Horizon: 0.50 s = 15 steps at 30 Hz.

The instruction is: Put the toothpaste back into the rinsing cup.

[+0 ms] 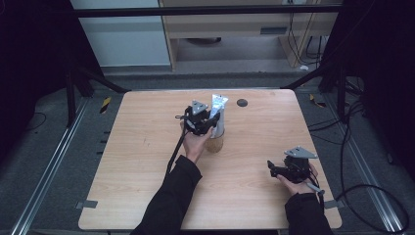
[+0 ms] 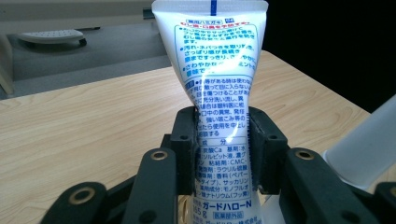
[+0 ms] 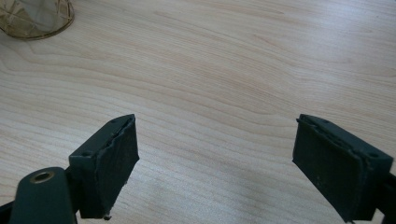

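Nearest, the right tool [image 1: 272, 169] rests low on the wooden surface [image 1: 147, 161], jaws spread wide and empty. Farther off at the centre, the left tool [image 2: 222, 149] grips an upright white toothpaste tube [image 2: 219, 93], standing in an amber glass cup [image 1: 214, 143].

You sit at a pale wooden table [image 1: 147, 191] on a grey carpeted floor [image 1: 44, 161]. Beyond it you see a light wooden cabinet [image 1: 235, 24] and a white panel [image 1: 122, 39]; black cables [image 1: 362, 191] trail right, and dark curtains flank both sides.
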Available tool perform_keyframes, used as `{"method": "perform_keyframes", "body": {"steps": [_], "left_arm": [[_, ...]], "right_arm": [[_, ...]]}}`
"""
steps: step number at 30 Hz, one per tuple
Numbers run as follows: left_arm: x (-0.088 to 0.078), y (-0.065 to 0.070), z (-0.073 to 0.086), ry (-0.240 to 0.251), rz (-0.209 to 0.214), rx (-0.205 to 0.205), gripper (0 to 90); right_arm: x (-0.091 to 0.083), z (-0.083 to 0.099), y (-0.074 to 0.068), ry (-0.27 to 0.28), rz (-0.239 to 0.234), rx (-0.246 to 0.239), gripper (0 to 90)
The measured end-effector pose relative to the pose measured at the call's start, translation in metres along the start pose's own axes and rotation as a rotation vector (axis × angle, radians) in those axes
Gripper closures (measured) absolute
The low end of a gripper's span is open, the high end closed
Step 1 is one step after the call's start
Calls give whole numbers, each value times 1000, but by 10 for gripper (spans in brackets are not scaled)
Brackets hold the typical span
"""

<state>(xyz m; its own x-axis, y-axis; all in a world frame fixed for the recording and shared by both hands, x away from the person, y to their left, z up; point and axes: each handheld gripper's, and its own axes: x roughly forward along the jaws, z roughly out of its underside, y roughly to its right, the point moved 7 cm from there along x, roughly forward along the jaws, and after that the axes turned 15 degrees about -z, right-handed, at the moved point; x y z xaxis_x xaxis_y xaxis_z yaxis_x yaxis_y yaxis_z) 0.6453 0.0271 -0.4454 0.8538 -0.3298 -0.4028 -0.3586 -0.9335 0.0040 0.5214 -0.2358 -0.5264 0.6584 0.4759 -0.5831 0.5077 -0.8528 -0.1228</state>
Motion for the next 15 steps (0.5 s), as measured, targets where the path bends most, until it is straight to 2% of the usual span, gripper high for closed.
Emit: {"method": "perform_keyframes", "body": {"steps": [8, 12, 15], "left_arm": [[-6, -1, -1, -15, 3, 36, 629], [-8, -1, 0, -19, 7, 39, 625], [-11, 0, 2, -34, 15, 59, 606]], "right_arm": [[0, 0, 0, 1, 0, -1, 143], [-1, -1, 0, 2, 0, -2, 142], [-1, -1, 0, 3, 0, 2, 142]]}}
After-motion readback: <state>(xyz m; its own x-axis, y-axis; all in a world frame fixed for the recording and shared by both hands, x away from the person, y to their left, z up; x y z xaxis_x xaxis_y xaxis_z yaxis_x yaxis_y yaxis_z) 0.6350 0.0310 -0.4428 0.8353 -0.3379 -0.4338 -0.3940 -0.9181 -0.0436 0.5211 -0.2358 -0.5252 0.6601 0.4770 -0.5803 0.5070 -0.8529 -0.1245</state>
